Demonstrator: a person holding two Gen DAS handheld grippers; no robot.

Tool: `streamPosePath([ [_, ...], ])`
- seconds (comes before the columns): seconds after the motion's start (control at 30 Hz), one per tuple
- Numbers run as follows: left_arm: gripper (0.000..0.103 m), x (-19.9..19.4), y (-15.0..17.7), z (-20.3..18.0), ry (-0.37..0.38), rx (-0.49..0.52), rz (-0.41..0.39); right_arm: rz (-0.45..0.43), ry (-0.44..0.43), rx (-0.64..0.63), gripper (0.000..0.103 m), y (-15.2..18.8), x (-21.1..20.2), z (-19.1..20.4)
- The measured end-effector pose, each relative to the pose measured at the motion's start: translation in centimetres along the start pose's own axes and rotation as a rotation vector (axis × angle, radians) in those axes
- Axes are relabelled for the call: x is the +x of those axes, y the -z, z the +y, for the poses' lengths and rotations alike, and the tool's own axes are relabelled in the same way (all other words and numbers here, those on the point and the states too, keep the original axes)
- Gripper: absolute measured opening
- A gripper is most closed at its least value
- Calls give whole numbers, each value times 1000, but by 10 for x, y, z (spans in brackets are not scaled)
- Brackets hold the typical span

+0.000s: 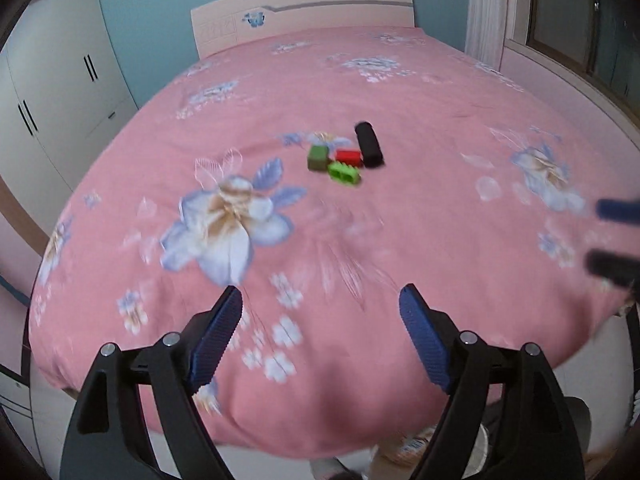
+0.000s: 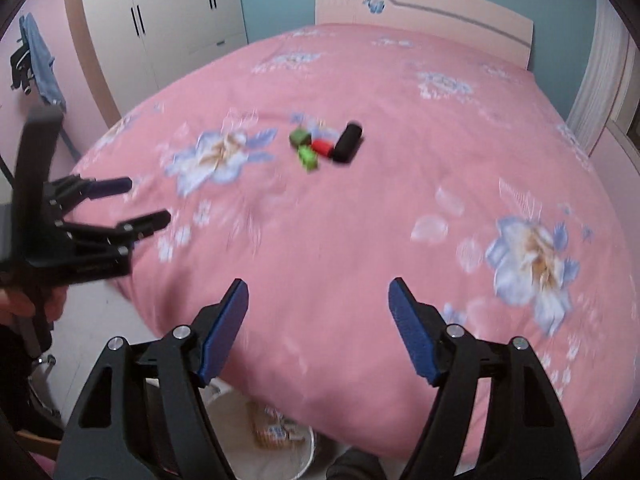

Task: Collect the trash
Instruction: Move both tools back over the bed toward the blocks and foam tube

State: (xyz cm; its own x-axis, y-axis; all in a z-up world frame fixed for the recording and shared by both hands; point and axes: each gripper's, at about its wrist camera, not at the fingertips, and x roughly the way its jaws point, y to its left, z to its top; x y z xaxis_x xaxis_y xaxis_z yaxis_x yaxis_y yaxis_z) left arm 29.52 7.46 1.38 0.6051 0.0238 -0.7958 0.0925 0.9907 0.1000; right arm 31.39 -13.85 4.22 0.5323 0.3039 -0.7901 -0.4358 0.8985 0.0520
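A small pile lies mid-bed on the pink floral cover: a black cylinder (image 1: 369, 145) (image 2: 347, 143), a red block (image 1: 348, 156) (image 2: 322, 147), a dark green block (image 1: 318, 157) (image 2: 299, 137) and a bright green block (image 1: 344, 173) (image 2: 308, 158). My left gripper (image 1: 320, 304) is open and empty above the bed's near edge, well short of the pile; it also shows in the right wrist view (image 2: 148, 203). My right gripper (image 2: 318, 298) is open and empty, likewise short of the pile; its fingertips (image 1: 612, 210) show at the right edge of the left wrist view.
A white bin (image 2: 308, 446) holding wrappers stands on the floor below the bed's near edge. White wardrobes (image 2: 168, 16) stand to the left, the headboard (image 1: 304, 12) at the far end, a curtain and window (image 1: 568, 20) to the right.
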Motion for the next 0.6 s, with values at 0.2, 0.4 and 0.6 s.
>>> streamPosePath([
  [0.2,83,29,-34,17,-23,-8,-6,-27,5,18,72,-58,14,-9],
  [0.4,83,74,-62,28,-9,9,-6,-30,15,25,72,-105,47,-16],
  [0.6,83,118,-82,33,74,-1,-8,16,14,82,72,-147,109,-31],
])
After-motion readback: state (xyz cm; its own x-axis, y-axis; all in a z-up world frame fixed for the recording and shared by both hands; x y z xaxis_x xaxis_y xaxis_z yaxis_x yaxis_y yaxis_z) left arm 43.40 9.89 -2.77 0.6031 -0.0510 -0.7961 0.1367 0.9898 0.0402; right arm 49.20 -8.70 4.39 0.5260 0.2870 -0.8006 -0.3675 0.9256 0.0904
